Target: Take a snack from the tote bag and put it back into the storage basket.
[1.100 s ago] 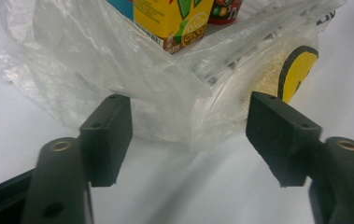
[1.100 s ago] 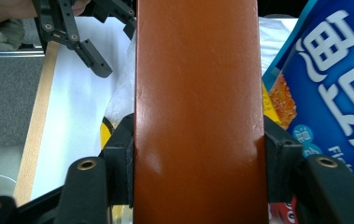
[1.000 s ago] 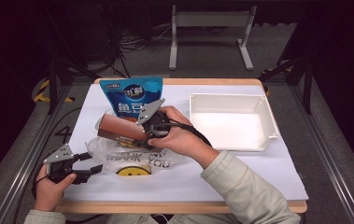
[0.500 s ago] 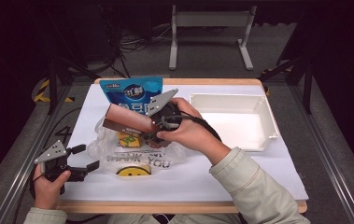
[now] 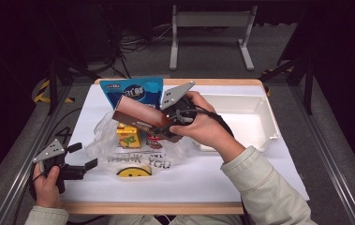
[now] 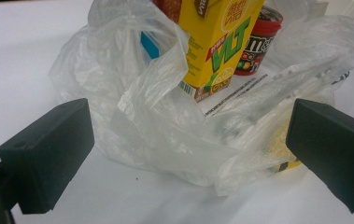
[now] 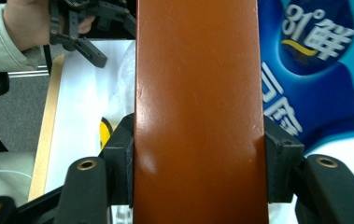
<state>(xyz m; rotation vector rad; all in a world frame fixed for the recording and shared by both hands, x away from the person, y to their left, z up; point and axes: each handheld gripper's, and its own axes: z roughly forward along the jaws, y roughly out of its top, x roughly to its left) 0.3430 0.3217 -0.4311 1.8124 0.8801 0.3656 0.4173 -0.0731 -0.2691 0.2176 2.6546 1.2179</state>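
Brown glossy box (image 5: 140, 115), long and flat, held tilted.

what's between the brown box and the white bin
Nothing visible. The right gripper holds the brown box lifted above the plastic bag, and the stretch of table toward the white bin lies bare.

The table (image 5: 278, 187) is seen from above and behind the person in the high view, looking forward and down, with the whole top framed. The left gripper view is taken low and close, along the tabletop, toward the plastic bag (image 6: 165, 135). The right gripper view is pressed close against the brown box (image 7: 198, 112). The bag (image 5: 105, 136), box (image 5: 140, 115) and blue pouch (image 5: 135, 91) (image 7: 315, 70) are shared.
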